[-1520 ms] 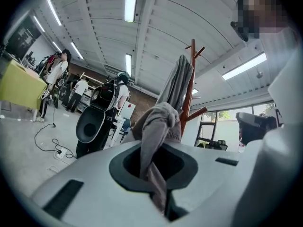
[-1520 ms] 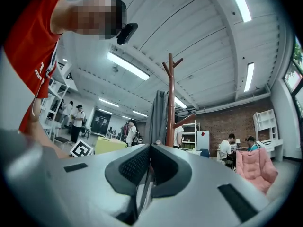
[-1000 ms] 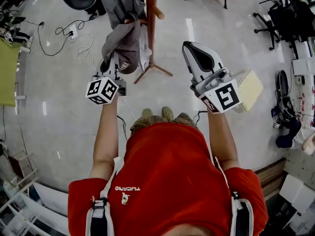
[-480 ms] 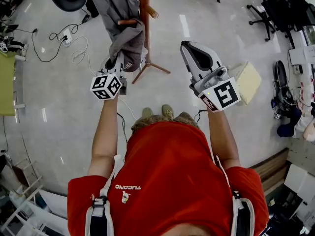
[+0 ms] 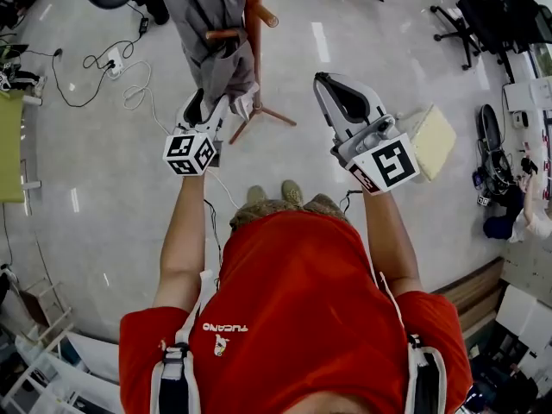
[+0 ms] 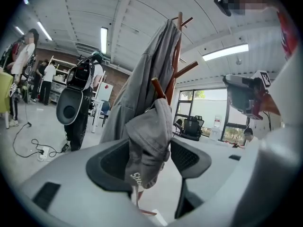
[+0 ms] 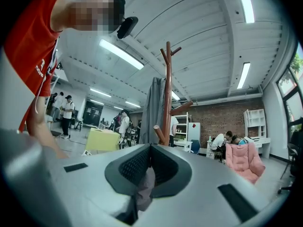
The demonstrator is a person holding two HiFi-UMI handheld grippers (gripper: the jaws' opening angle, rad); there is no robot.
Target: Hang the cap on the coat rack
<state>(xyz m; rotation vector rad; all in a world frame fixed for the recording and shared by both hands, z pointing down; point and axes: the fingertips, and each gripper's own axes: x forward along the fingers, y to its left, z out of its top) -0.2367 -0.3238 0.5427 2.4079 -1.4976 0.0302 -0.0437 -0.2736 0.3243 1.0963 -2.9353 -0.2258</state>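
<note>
A person in a red shirt [image 5: 293, 300] stood on a glossy grey floor [image 5: 112, 205] facing a wooden coat rack [image 5: 252, 15], with a two-jaw gripper in each hand. The grey cap [image 6: 147, 141] hung from one of the rack's lower pegs [image 6: 158, 90], its crown drooping below the peg and pale lettering showing near its lower edge. Behind the cap, a grey jacket [image 6: 151, 65] was draped down the same rack.

The left gripper [image 5: 210, 109] was raised to the cap. In its own view the jaws stood wide apart, with the cap hanging between the two dark pads [image 6: 113, 160] and not pinched by them. Whether the fabric brushed either pad could not be told.

The right gripper [image 7: 147, 146] was held up to the right of the rack and apart from it. Its jaws were drawn together so that the tips met. A strip of pale greyish material showed through the gap behind the tips, too unclear to name.

On the floor, a cream-coloured pad [image 5: 435, 136] lay near the right gripper, and a white cable [image 5: 138, 93] trailed at the left. The right gripper view also took in a pink padded chair [image 7: 244, 162] before a brick wall, and several other people further back in the room.
</note>
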